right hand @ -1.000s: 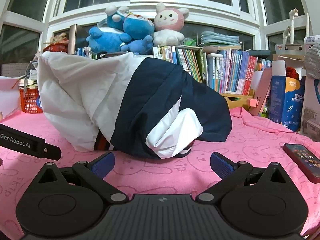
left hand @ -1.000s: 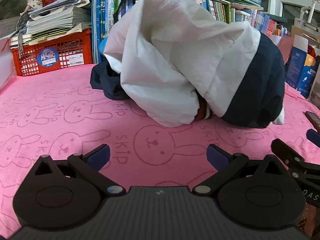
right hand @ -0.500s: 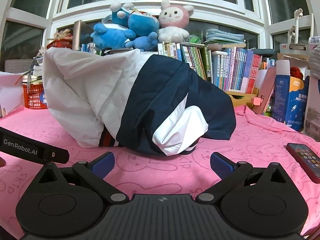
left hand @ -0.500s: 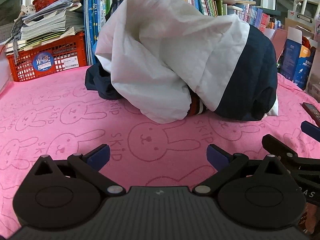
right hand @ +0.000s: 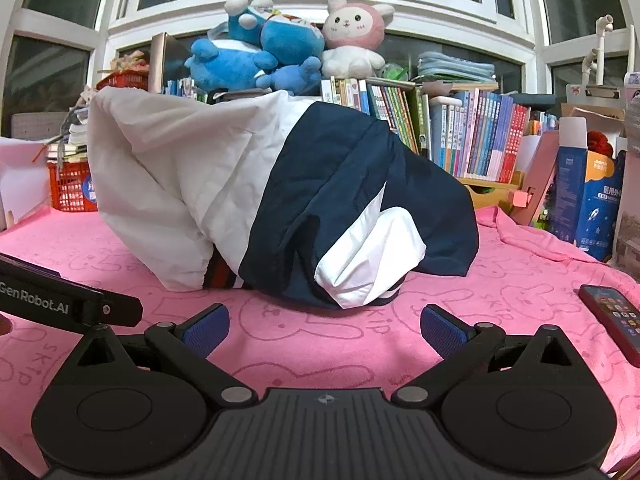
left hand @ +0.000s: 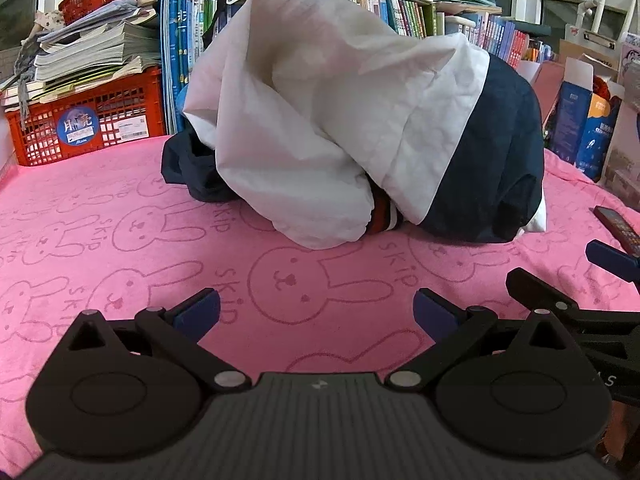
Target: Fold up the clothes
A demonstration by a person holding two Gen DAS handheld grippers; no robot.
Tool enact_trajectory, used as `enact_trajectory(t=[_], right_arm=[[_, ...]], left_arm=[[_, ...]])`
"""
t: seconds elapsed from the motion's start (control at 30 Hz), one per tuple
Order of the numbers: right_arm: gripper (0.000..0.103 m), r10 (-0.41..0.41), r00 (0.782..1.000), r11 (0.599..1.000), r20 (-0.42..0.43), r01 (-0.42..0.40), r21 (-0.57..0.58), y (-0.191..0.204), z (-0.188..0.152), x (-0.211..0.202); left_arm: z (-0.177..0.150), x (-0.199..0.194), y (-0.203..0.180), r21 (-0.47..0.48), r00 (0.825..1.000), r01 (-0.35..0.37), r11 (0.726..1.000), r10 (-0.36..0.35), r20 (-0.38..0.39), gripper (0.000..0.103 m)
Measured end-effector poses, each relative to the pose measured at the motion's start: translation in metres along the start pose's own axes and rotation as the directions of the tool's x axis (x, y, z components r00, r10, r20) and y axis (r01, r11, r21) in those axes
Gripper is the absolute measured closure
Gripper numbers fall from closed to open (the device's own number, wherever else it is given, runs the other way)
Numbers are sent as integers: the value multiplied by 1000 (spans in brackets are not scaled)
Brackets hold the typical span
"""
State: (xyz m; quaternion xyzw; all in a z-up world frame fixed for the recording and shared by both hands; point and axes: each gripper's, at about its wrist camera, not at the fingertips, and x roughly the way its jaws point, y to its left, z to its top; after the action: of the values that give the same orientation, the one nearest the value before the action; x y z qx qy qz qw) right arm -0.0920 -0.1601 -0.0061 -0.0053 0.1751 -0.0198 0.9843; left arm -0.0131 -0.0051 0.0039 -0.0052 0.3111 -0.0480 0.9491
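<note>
A white and navy jacket (left hand: 352, 128) lies heaped in a tall crumpled mound on the pink rabbit-print towel (left hand: 120, 240). From the right wrist view the jacket (right hand: 280, 200) shows a white sleeve end and a striped cuff at its base. My left gripper (left hand: 316, 312) hovers open a short way in front of the heap, nothing between its blue pads. My right gripper (right hand: 324, 326) is open too, just short of the jacket's near edge. The right gripper's fingers (left hand: 560, 300) show at the left wrist view's right edge.
A red crate (left hand: 88, 120) with stacked papers stands at the back left. Books (right hand: 472, 136) and plush toys (right hand: 280, 48) line the back. A phone (right hand: 616, 320) lies on the towel at the right, with blue boxes (right hand: 596, 200) behind it.
Both grippers have drawn back a little from the jacket and tilted, so the heap sits slightly farther and higher in view. Both stay open; the jacket has not moved.
</note>
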Motion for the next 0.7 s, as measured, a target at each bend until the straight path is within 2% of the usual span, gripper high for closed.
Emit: enact_trajectory(t=[0.23,0.43,0.6,0.7], right_arm=[[0,-17,1000,1000,-1,17,-17,-3,1,0],[0,-23,999,996,26,26,-86,-2,7,3],[0,-64,997,969,33,70,-239,5,9,27],[0,-89,993,908,76,112,-403,20,15,56]], left_arm=[[8,2,1,15,1000,3,1000,-3,9,0],[17,-4,-1,55,998,-8,998,4,59,0],[18,0,-2,84,998,-17,996,12,65,0],[15,-2,-3,94,997,-40,995,34,70,0]])
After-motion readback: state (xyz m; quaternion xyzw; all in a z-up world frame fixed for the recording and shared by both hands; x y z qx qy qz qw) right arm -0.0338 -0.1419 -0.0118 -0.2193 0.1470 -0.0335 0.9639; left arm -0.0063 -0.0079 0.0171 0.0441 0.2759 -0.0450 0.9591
